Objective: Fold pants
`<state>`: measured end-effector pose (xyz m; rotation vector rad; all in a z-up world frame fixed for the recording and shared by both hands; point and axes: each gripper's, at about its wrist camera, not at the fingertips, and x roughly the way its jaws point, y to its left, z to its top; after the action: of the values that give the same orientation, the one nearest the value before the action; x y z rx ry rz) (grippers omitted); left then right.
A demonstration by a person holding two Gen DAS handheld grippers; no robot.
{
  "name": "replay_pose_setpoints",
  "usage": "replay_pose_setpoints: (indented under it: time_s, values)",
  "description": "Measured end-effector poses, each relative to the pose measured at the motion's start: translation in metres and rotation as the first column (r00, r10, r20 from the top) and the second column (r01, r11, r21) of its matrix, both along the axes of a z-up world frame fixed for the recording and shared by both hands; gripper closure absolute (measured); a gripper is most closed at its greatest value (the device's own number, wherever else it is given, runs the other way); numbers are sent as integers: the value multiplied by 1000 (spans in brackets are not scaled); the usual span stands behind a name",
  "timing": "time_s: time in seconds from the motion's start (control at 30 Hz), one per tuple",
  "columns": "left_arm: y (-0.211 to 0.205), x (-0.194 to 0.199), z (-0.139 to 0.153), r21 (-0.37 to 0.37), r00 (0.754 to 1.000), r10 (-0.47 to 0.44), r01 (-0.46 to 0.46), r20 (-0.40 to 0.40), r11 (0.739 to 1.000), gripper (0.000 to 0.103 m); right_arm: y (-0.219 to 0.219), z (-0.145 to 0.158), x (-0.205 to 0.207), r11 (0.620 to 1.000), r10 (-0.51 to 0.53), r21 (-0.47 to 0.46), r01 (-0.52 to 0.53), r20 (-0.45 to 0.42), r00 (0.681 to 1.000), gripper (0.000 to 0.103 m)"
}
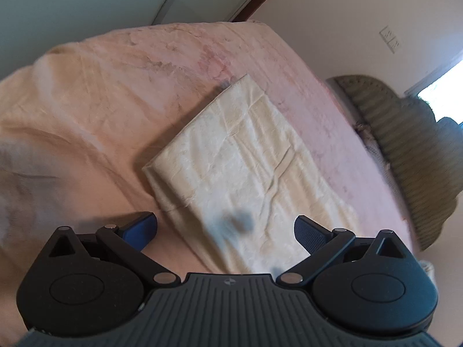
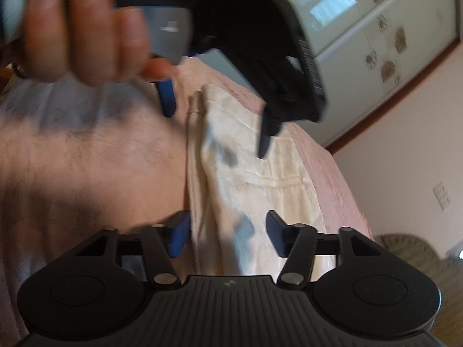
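Cream folded pants lie beneath the open left hand-held gripper.

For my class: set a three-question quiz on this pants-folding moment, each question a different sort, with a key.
1. True or false: the pants lie folded on the pink blanket.
2. Multiple choice: the left gripper is A) shut on the pants, B) open and holding nothing, C) out of view.
3. Fill in: the right gripper is ____.

Key: 1 true; 2 B; 3 open.
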<state>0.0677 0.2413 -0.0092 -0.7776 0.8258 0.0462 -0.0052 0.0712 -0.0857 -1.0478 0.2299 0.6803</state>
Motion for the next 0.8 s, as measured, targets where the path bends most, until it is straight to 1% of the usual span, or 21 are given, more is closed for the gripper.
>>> replay_pose_setpoints:
  time_s: [0.07, 0.1, 0.13, 0.17, 0.2, 0.27, 0.33, 0.37, 0.4, 0.43, 0.47, 0.5, 0.53, 0.57, 0.6, 0.63, 0.67, 0.7, 0.73, 0.77, 0.8]
  values:
    - [2, 4, -4, -61, 1000, 2, -1, 16, 998, 2, 8, -8, -2, 999, 31, -43, -29, 45, 998, 74]
    - [4, 7, -6, -80, 1000, 7, -6, 21, 997, 2, 9, -8, -2, 998, 42, -43, -39, 65, 997, 76]
    - [4, 9, -7, -90, 1000, 12, -9, 28, 996, 2, 10, -6, 0, 999, 41, -24, -39, 66, 997, 77]
    - [5, 11, -8, -102, 999, 13, -9, 38, 995, 2, 8, 1, 4, 999, 27, 17, -28, 48, 998, 77]
    - [6, 13, -9, -118, 999, 15, -9, 47, 993, 2, 4, 11, 12, 997, 2, 80, -3, 9, 1000, 77]
    - [9, 20, -11, -166, 998, 22, -12, 60, 986, 2, -5, 31, 27, 975, -49, 212, 63, -73, 996, 77]
    - [11, 30, -12, -197, 997, 33, -20, 63, 980, 3, -15, 48, 44, 946, -76, 298, 124, -167, 983, 77]
    - [12, 35, -12, -197, 997, 41, -27, 68, 980, 4, -20, 53, 51, 931, -76, 333, 147, -217, 973, 77]
    - [12, 38, -10, -189, 996, 44, -30, 74, 982, 4, -25, 57, 56, 920, -67, 354, 168, -281, 957, 77]
    - [12, 43, -9, -176, 996, 48, -35, 75, 984, 4, -31, 62, 62, 920, -22, 352, 173, -393, 919, 77]
    - [13, 46, -9, -169, 996, 56, -44, 68, 985, 5, -37, 67, 66, 916, 46, 371, 155, -480, 876, 77]
    - [14, 49, -10, -168, 996, 61, -48, 68, 985, 6, -44, 74, 66, 898, 118, 420, 135, -524, 844, 77]
    - [15, 51, -10, -163, 995, 64, -51, 71, 985, 8, -49, 79, 68, 883, 147, 450, 137, -540, 829, 77]
    - [16, 54, -11, -150, 996, 65, -55, 64, 987, 11, -54, 85, 74, 865, 150, 475, 161, -551, 821, 77]
    - [16, 56, -11, -141, 996, 67, -58, 58, 988, 12, -57, 89, 83, 845, 132, 496, 201, -557, 820, 77]
    - [15, 58, -11, -133, 996, 69, -60, 59, 989, 15, -60, 88, 94, 832, 88, 496, 250, -562, 823, 77]
    - [16, 59, -10, -122, 995, 72, -63, 68, 991, 19, -59, 84, 105, 831, 36, 474, 291, -567, 823, 77]
    - [15, 60, -9, -101, 995, 73, -66, 68, 993, 23, -57, 75, 118, 835, -22, 438, 333, -578, 815, 77]
    - [14, 62, -8, -74, 995, 74, -70, 59, 995, 30, -56, 66, 128, 839, -64, 401, 368, -598, 799, 77]
    - [14, 62, -8, -52, 996, 79, -76, 52, 996, 38, -54, 55, 138, 843, -98, 359, 401, -629, 771, 77]
    - [13, 63, -8, -34, 996, 79, -77, 52, 996, 42, -52, 44, 143, 850, -111, 326, 414, -658, 745, 77]
